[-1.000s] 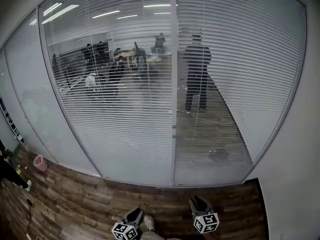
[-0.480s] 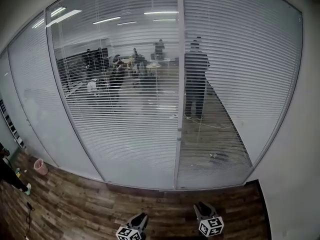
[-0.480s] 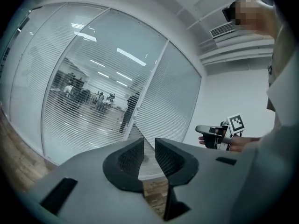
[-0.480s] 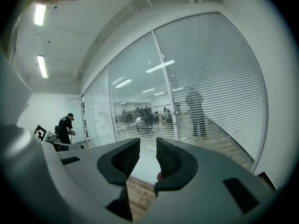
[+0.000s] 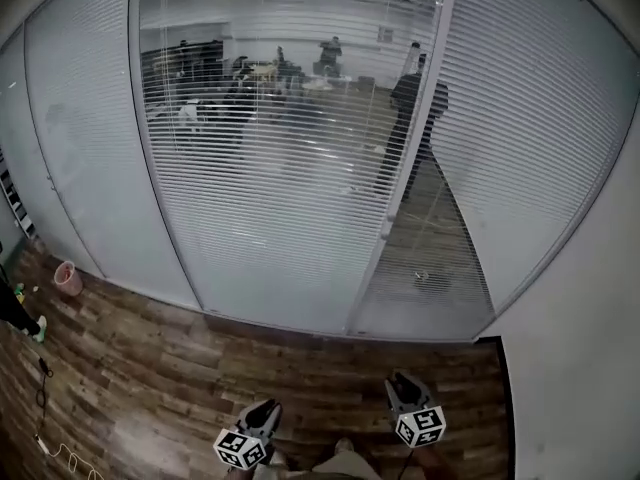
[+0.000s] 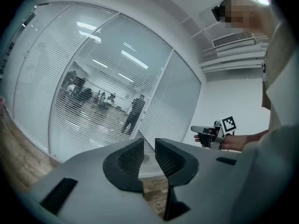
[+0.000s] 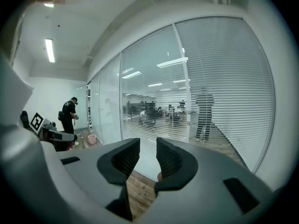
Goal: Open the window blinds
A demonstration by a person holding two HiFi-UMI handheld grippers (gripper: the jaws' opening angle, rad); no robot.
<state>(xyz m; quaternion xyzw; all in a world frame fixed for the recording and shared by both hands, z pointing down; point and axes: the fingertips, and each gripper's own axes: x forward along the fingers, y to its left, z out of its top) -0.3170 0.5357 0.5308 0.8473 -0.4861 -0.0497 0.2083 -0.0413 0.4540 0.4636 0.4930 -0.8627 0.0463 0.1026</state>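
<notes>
We hold the left tongs (image 5: 266,408) and right tongs (image 5: 401,381) low at the frame's bottom edge, each narrowly parted with nothing between. The window blinds (image 5: 270,168) fill the upper frame, well apart from both tongs, across the wooden floor (image 5: 150,368).

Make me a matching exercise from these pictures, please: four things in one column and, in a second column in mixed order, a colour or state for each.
Things:
1. left gripper
2. small bin
3. blinds
4. floor

Colour or state:
A. brown wood planks
B. white horizontal slats
C. pink
D. jaws apart, nothing between them

Pairs: 1-D, 2-C, 3-B, 4-A
</notes>
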